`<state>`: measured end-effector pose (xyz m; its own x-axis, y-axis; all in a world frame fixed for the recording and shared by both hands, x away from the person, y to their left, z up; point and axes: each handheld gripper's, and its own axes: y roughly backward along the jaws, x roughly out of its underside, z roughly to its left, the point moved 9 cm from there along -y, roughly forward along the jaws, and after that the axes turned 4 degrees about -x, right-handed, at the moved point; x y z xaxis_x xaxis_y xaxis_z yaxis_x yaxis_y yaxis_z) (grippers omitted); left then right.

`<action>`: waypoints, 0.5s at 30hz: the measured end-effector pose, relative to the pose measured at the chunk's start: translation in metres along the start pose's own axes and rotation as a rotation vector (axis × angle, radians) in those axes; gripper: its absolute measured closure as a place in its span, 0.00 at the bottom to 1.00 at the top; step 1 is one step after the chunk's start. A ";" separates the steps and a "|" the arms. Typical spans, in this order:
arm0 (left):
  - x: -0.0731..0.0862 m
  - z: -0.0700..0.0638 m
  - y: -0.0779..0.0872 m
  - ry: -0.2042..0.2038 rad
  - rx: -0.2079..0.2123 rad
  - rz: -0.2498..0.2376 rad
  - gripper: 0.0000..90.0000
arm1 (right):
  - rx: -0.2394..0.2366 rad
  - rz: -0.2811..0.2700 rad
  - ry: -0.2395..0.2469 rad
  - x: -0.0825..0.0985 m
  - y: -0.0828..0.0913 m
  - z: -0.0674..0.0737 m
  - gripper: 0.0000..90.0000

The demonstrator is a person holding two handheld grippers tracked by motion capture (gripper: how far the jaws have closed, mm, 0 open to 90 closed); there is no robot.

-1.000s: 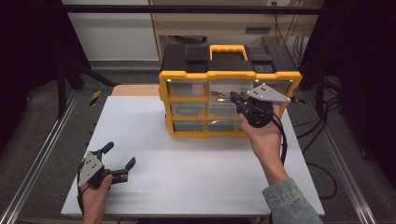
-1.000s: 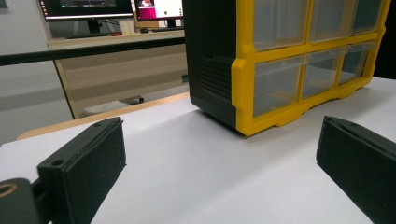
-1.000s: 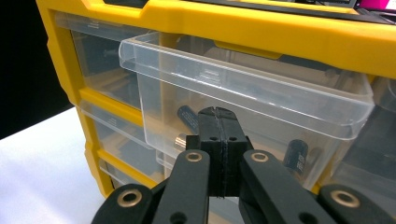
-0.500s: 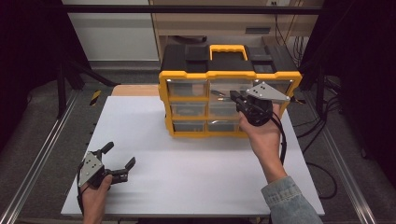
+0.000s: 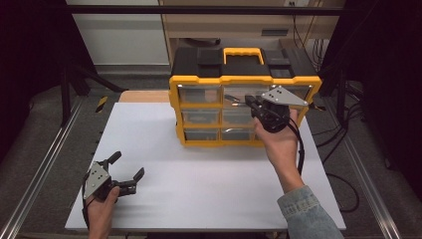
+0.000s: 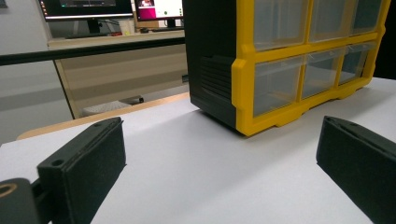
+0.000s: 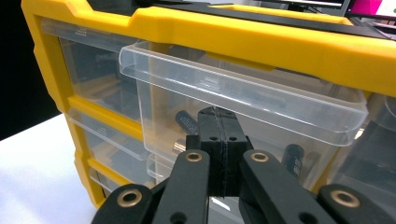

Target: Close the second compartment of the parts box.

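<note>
Clear plastic forms the drawer [image 7: 243, 100] that the right gripper [image 7: 219, 122] faces: it sits partly slid out of the top row of the yellow-and-black organiser [image 5: 244, 79], which stands toward the back of the white table [image 5: 209, 184]. The right gripper's jaws are clenched flat together with nothing between them, their tips against, or just short of, the drawer's front wall below its lip; contact cannot be told for sure. If the step in hand is pushing the drawer home, it would go best with the closed tips kept near the middle of the front wall and driven straight along the drawer's slide, so it does not skew and bind in its yellow frame. If it is a pull, the tips would need to hook under the lip instead. Through the see-through wall, a few dark cylindrical parts [image 7: 295, 158] lie on the drawer's floor. The left gripper [image 5: 127, 178] rests low near the table's front corner, jaws spread wide and holding nothing, well apart from the organiser.
</note>
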<state>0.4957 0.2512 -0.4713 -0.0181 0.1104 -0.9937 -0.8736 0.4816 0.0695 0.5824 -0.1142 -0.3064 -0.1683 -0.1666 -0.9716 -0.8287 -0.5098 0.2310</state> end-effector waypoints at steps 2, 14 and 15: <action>0.000 0.000 0.000 0.000 0.000 0.000 0.01 | 0.001 -0.001 -0.002 0.000 -0.001 0.000 1.00; 0.000 0.000 0.000 0.000 0.000 0.000 0.01 | 0.013 -0.004 0.004 -0.002 -0.005 -0.002 1.00; 0.000 0.000 0.000 0.000 0.000 0.000 0.01 | 0.015 -0.005 0.005 -0.002 -0.005 -0.003 1.00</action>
<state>0.4958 0.2513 -0.4713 -0.0180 0.1107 -0.9937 -0.8735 0.4818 0.0695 0.5881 -0.1137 -0.3055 -0.1614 -0.1679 -0.9725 -0.8373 -0.4983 0.2250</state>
